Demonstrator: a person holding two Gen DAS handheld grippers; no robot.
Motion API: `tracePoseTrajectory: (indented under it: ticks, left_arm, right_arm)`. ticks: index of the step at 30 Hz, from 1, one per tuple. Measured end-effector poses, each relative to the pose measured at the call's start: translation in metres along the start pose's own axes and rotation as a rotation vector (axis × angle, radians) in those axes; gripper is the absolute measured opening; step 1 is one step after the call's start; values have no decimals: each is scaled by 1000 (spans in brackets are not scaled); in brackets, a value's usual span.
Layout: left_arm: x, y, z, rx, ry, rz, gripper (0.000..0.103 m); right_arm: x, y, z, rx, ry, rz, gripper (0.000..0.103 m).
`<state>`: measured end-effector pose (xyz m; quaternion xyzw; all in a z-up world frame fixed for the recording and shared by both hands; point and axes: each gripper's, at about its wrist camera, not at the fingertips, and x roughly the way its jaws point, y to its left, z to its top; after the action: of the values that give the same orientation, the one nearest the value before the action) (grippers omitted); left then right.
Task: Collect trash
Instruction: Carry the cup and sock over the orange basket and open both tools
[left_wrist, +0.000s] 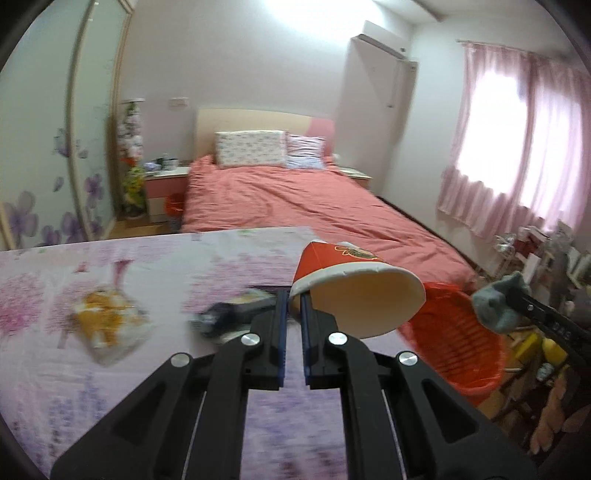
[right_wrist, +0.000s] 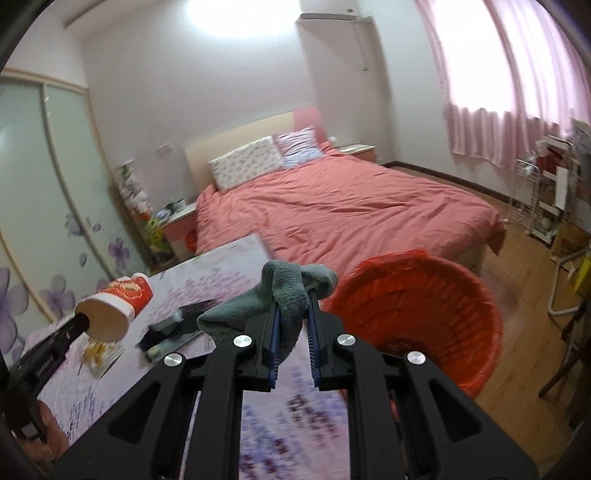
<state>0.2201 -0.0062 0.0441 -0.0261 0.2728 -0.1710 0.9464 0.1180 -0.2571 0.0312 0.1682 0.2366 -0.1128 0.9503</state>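
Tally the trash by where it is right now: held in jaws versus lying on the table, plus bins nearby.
Held: 2, cup in the left gripper, grey cloth in the right gripper
On table: 2, wrapper, dark item
Bins: 1, red bin
Total: 5

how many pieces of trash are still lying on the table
2: a yellow wrapper at the table's left and a dark, blurred item mid-table, just beyond the left gripper. More may be hidden.

Both wrist views face bed (left_wrist: 295, 199) across table (left_wrist: 110, 369); shared: bin (right_wrist: 413, 317), close range.
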Motion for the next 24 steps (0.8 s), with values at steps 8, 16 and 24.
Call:
tracePoseTrajectory:
  ticks: [8,16,24]
  left_arm:
    - [42,-88,-9,51,53,-156,8]
    - [98,-156,-22,99,124,-238,8]
    - [144,-179,-43,145,210,-214,34]
  right_arm:
    - [12,-57,10,96,-24,-83,13]
    - [37,-100,14,155,-3,-123,14]
    - [66,-116,-2,166,96,-121,43]
